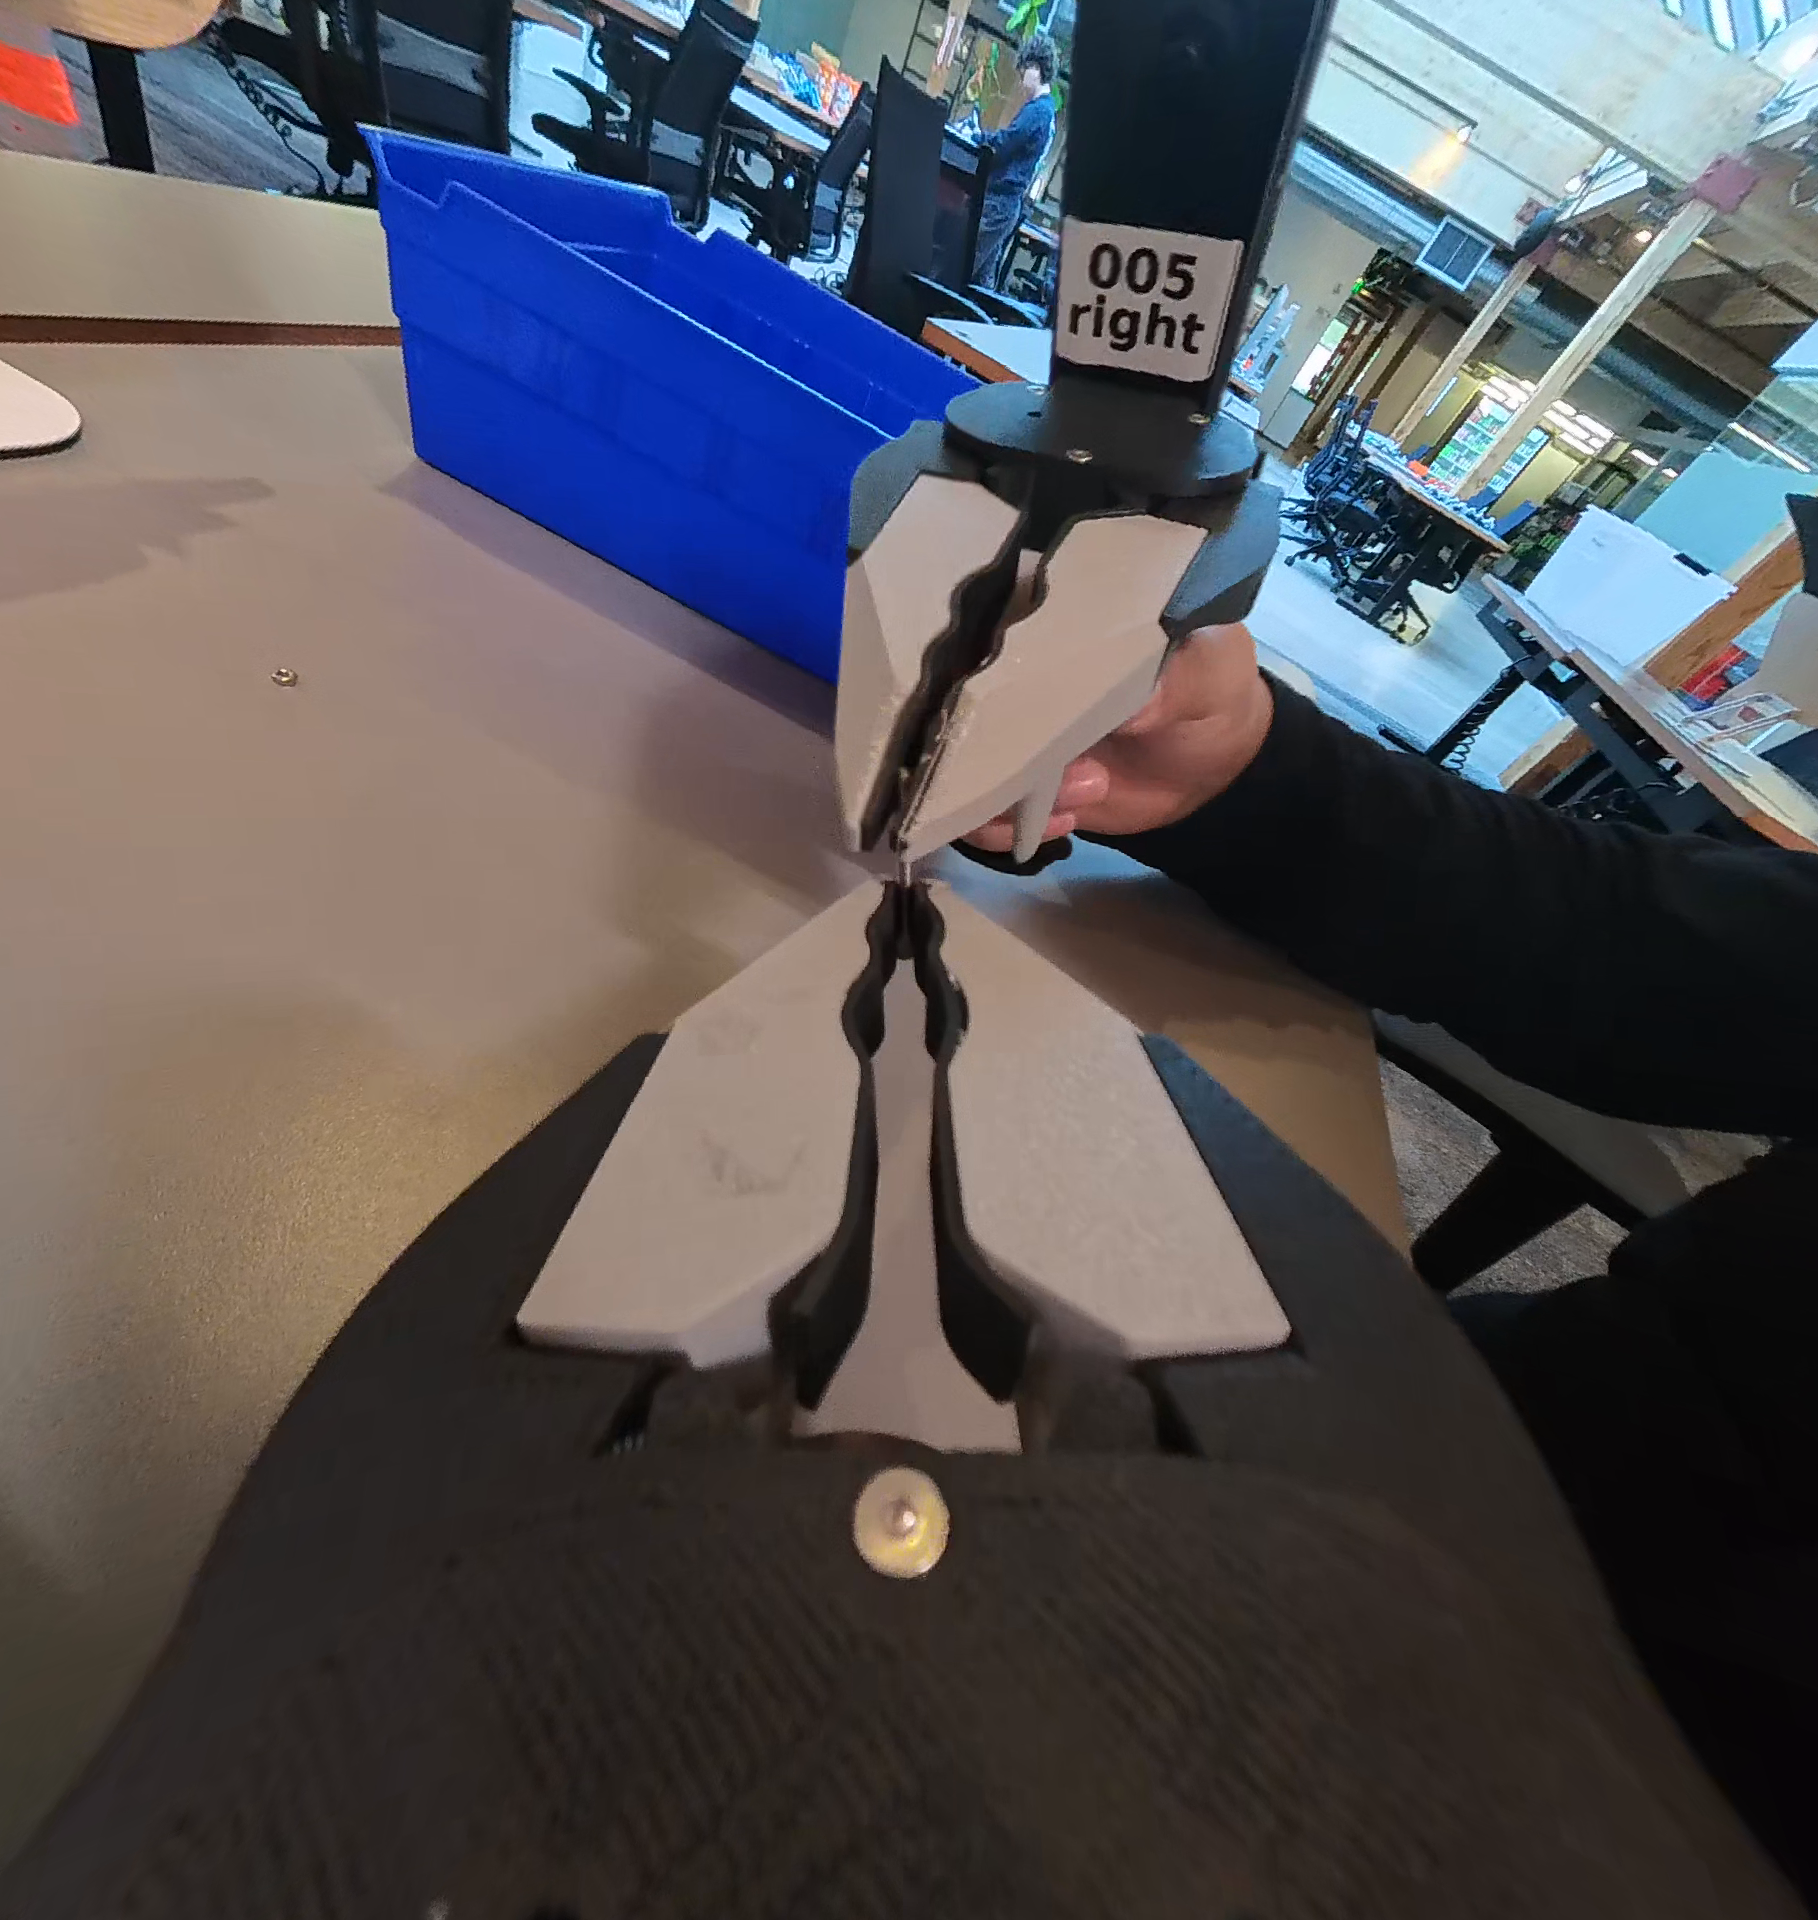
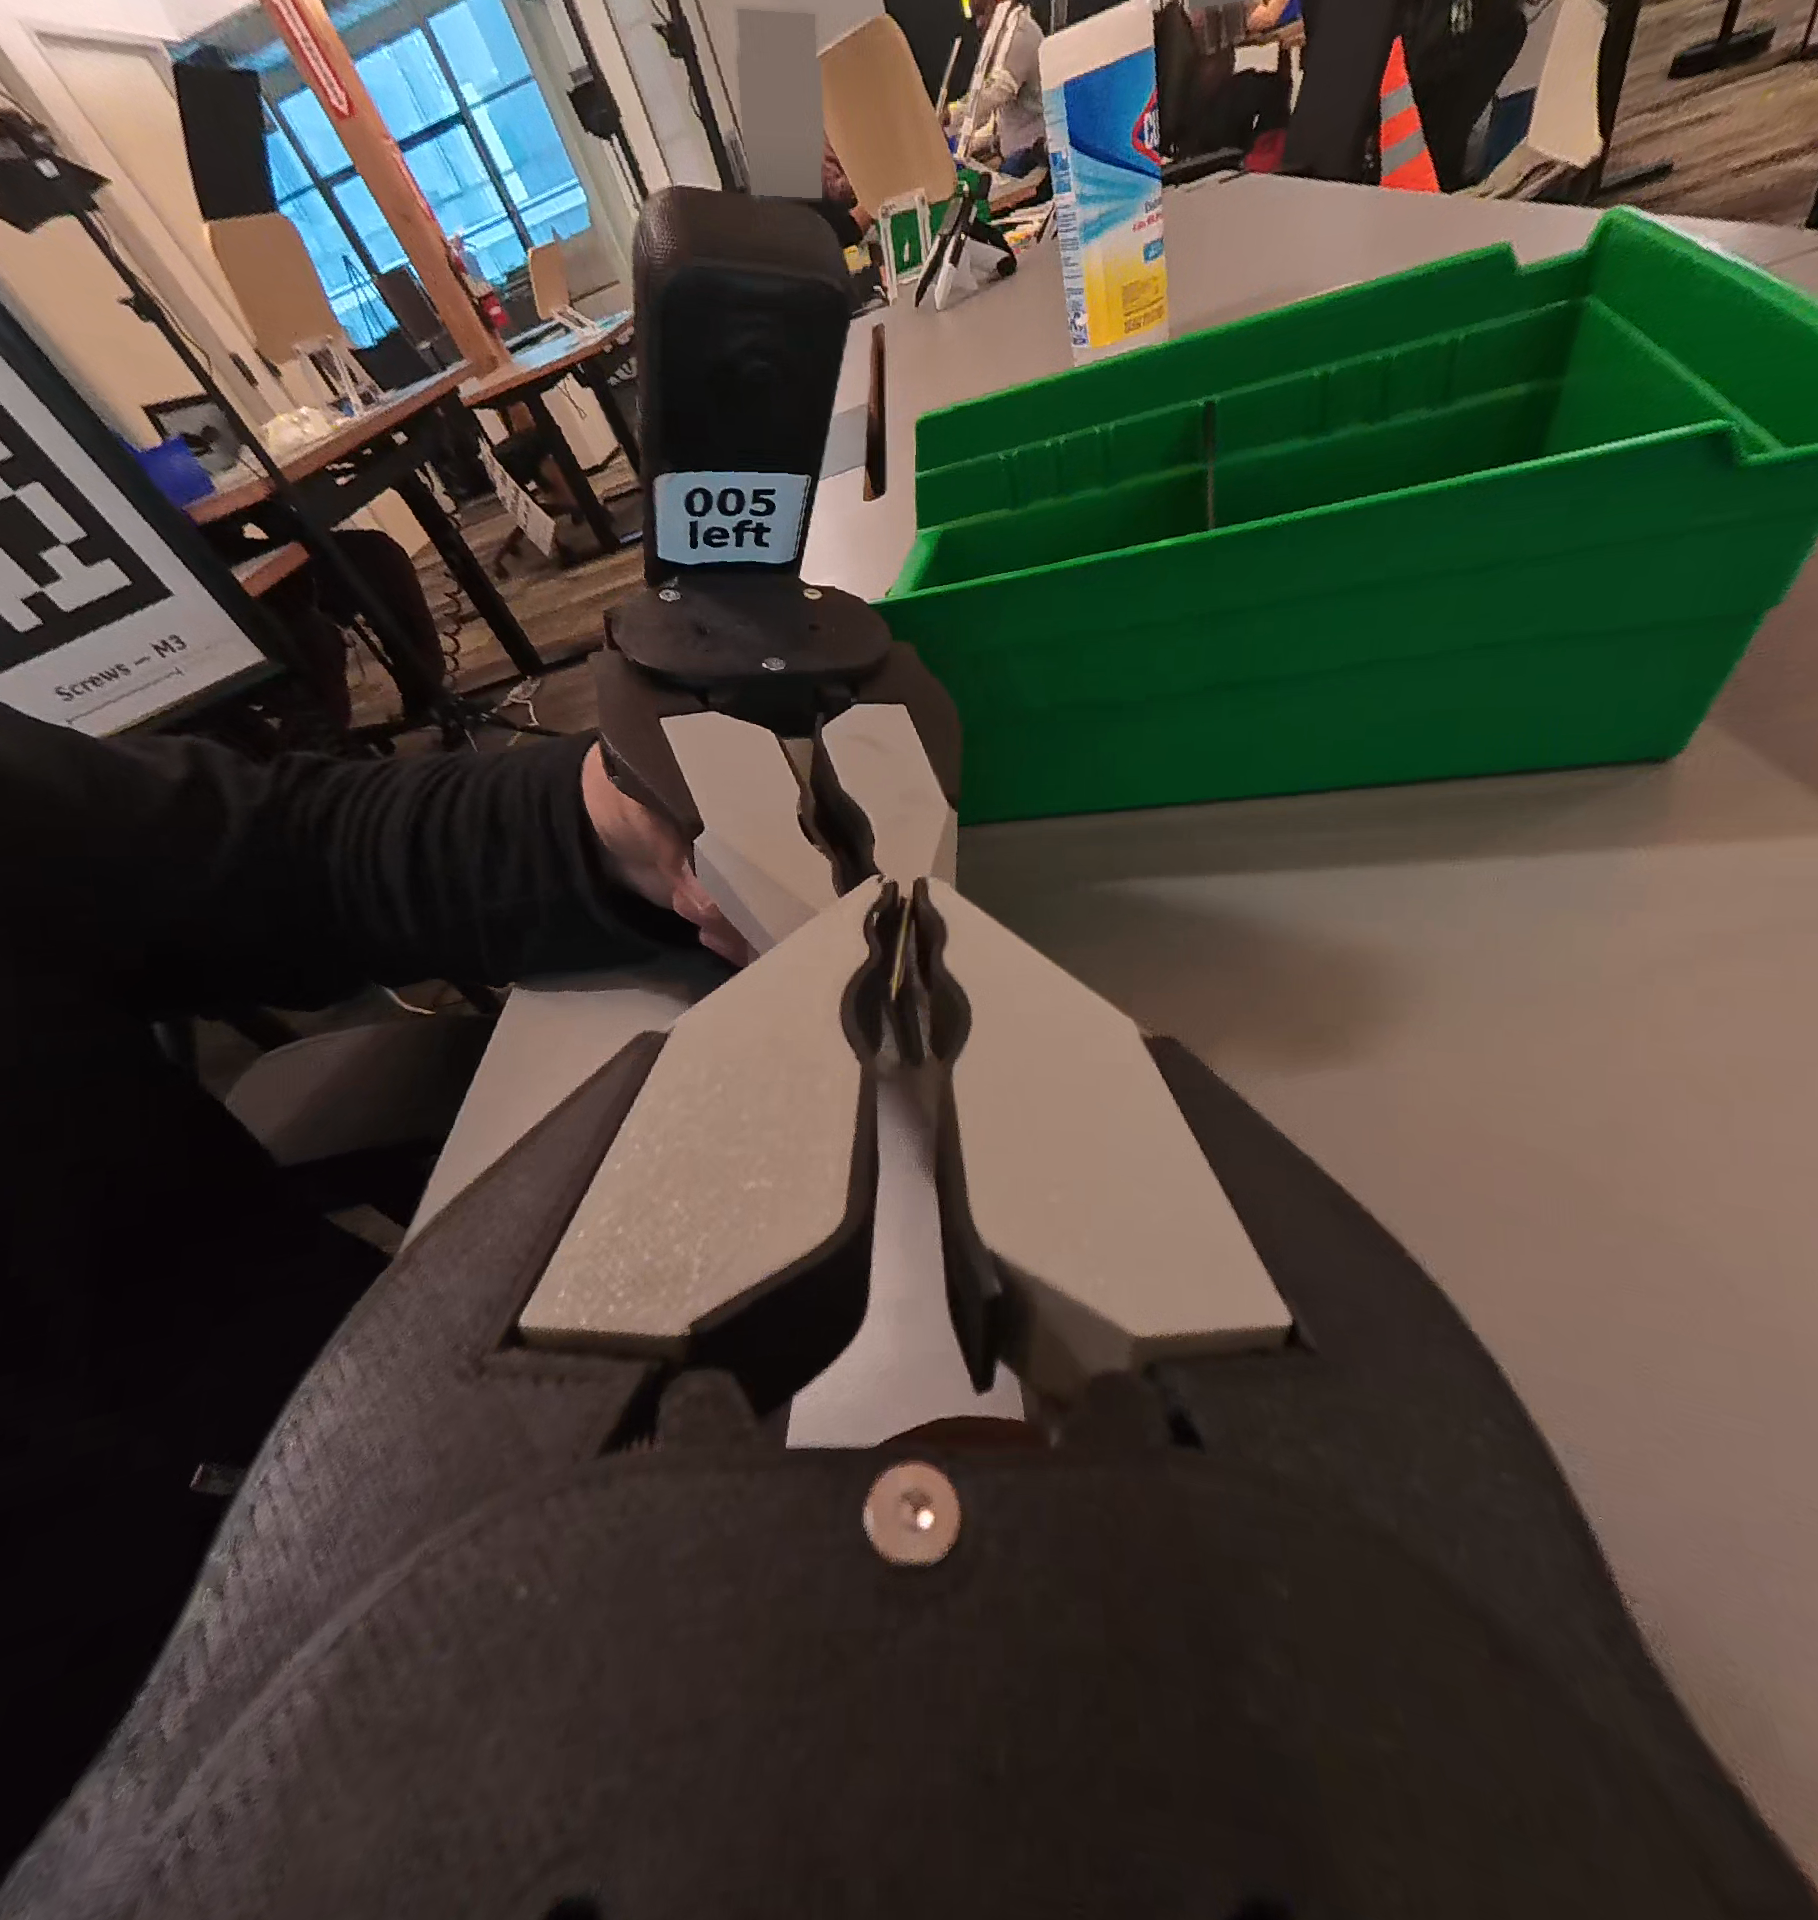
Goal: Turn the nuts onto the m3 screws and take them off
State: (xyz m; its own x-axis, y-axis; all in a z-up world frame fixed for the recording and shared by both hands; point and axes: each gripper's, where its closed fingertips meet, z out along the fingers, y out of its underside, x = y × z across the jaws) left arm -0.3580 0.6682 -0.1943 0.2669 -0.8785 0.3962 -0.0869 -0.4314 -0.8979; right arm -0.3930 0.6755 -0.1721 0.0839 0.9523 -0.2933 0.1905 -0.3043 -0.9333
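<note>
The screw (image 2: 898,951) is a thin dark pin pinched between the closed fingers of the right gripper (image 2: 900,894), and in the left wrist view its end (image 1: 902,864) sticks out a little from the tips. The left gripper (image 1: 903,896) meets it tip to tip above the grey table (image 1: 365,831); its jaws are pressed together at the very front, but what they hold there is too small to tell. A loose nut (image 1: 284,677) lies alone on the table, well apart from both grippers. Behind the right gripper (image 1: 900,831) stands a blue bin (image 1: 614,416), and a hand (image 1: 1165,748) in a black sleeve holds its handle. In the right wrist view a green bin (image 2: 1352,644) with inner dividers stands on the table just behind the left gripper (image 2: 889,868), and a tall wipes canister (image 2: 1107,187) stands farther back.
</note>
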